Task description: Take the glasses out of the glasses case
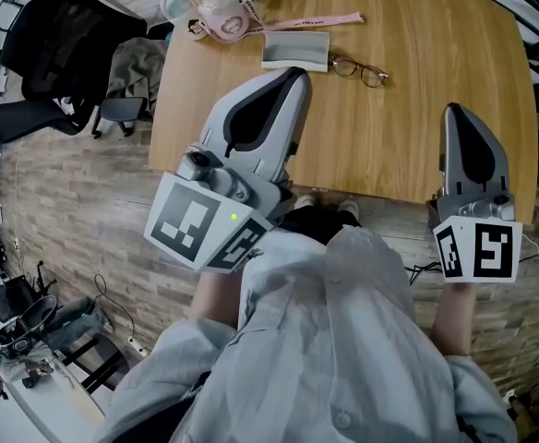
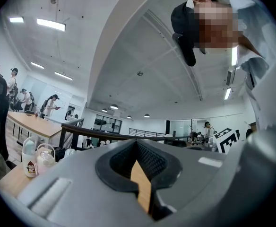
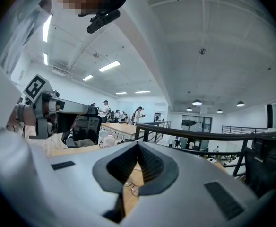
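Observation:
The glasses lie unfolded on the wooden table, just right of the grey glasses case at the far side. My left gripper is shut on nothing; its tip hovers close to the case's near edge. Held over the table's near right part, well apart from the glasses, my right gripper is shut and empty too. In the left gripper view the jaws of the left gripper meet, with only a sliver of table behind. The right gripper shows the glasses through the gap behind its closed tips.
A pink bottle with a pink strap stands at the table's far left. A black office chair and a draped garment are left of the table. The table's near edge runs just ahead of the person's feet.

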